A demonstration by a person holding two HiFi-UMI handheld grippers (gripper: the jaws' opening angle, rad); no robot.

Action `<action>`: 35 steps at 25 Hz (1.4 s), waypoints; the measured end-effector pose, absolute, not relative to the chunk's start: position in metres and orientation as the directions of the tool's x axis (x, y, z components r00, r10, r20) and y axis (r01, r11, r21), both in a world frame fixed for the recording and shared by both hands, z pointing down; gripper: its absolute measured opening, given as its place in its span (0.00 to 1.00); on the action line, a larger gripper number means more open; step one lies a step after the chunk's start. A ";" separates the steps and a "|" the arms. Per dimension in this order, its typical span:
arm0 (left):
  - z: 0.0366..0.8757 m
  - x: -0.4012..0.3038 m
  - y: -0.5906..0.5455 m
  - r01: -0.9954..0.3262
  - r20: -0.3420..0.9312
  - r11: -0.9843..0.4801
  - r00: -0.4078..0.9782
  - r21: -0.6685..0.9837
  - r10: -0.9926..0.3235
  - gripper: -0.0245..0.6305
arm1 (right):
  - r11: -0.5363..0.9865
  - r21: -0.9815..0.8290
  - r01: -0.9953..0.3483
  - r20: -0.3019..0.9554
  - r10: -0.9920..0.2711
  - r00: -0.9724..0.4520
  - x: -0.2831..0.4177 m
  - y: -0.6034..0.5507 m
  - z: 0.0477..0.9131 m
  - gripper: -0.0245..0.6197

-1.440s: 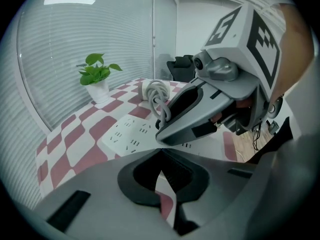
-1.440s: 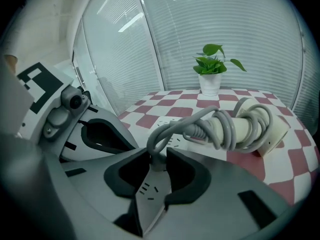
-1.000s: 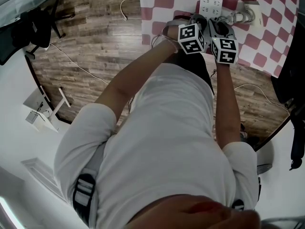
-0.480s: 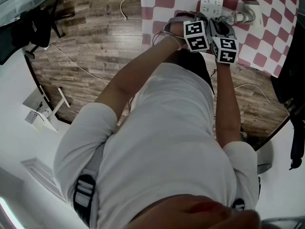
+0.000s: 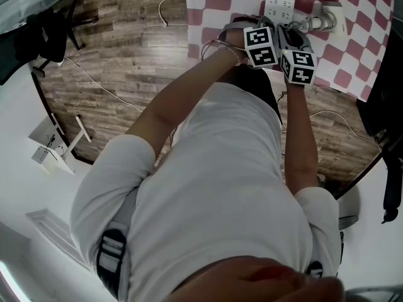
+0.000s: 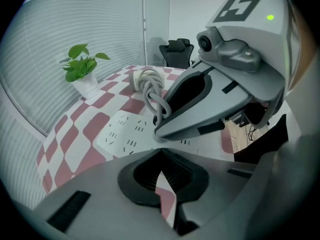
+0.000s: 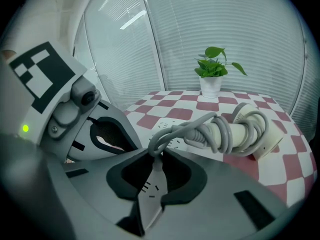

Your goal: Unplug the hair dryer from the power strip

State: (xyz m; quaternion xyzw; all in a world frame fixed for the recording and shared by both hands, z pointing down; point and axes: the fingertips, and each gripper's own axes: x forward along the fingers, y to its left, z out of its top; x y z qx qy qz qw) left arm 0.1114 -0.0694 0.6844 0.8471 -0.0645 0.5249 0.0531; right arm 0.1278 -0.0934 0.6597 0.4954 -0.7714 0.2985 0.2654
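The power strip [image 5: 279, 5] was laid on the checked table [image 5: 352, 55], back from its near edge, with the hair dryer [image 7: 250, 134] just beside it, wrapped in its cord [image 7: 180, 129]. The right gripper [image 7: 156, 153] was held narrow and closing, with the cord's loop at its tips. The left gripper [image 6: 160, 151] was kept closed and empty above the strip.

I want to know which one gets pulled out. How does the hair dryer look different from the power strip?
The power strip is flat and white, with rows of little slots. The hair dryer is round and chunky, and lies on its side. The hair dryer has its grey cord wound round it in loops, but the power strip has nothing wrapped round it. Both are pale and lie on the red-and-white checked tablecloth.
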 end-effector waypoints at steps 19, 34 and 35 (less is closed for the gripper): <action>0.685 0.112 -0.069 -0.157 0.911 -0.988 0.409 0.003 -0.062 0.08 | 0.286 -0.250 -0.925 0.694 -0.614 -0.377 0.130 -0.093 0.657 0.15; 0.685 0.113 -0.068 -0.164 0.913 -0.986 0.405 0.012 -0.057 0.08 | 0.301 -0.255 -0.919 0.684 -0.616 -0.391 0.131 -0.090 0.654 0.15; 0.685 0.113 -0.068 -0.167 0.912 -0.986 0.407 0.020 -0.050 0.08 | 0.304 -0.255 -0.918 0.682 -0.617 -0.393 0.131 -0.090 0.653 0.15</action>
